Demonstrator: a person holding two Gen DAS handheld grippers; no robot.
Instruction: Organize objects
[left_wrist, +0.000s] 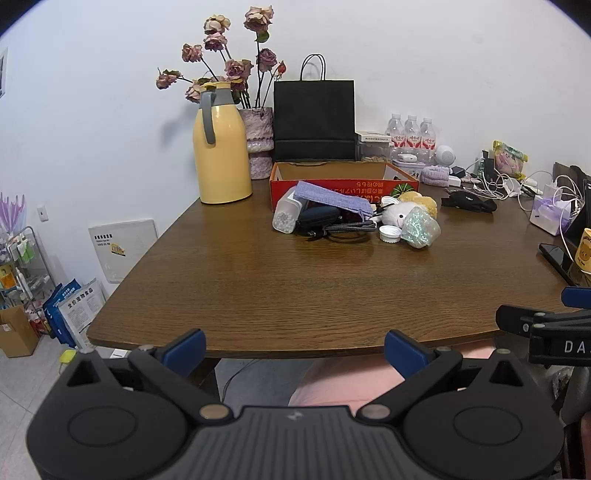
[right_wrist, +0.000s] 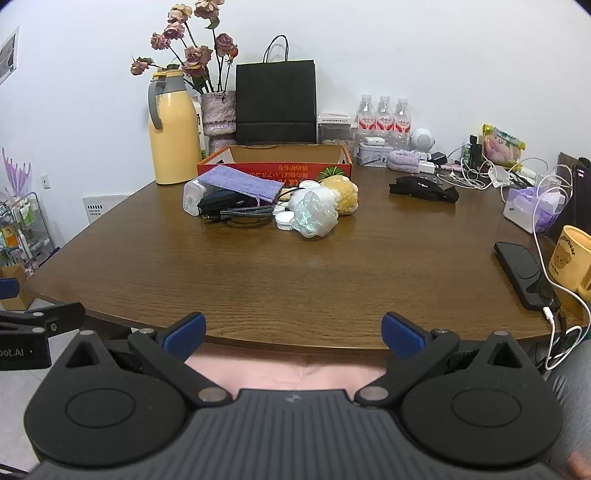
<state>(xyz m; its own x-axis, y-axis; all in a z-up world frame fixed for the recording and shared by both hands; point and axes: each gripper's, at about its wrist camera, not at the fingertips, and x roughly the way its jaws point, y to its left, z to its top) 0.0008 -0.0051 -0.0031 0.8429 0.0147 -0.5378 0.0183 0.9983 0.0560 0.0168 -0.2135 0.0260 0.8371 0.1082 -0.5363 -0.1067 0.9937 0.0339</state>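
Grippers, left gripper (left_wrist: 294, 350) and right gripper (right_wrist: 293, 334), hang spread and empty at bottom frame, so we judge sorting unstarted: next we reach the clutter pile (right_wrist: 271, 210) mid-frame, before the red box (right_wrist: 275, 162).

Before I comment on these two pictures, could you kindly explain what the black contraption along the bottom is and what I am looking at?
There is no robot here: a person holds a two-finger gripper in each hand, and each one carries a wide-angle camera looking forward along its fingers. One picture comes from the left gripper, the other from the right gripper. Both are open and hold nothing, poised near the front edge of a brown wooden table. Farther back lies a pile of small things: a purple cloth, a dark pouch, a cable, white caps and a shiny bag. Behind the pile is an open red box, with a yellow jug to its left.
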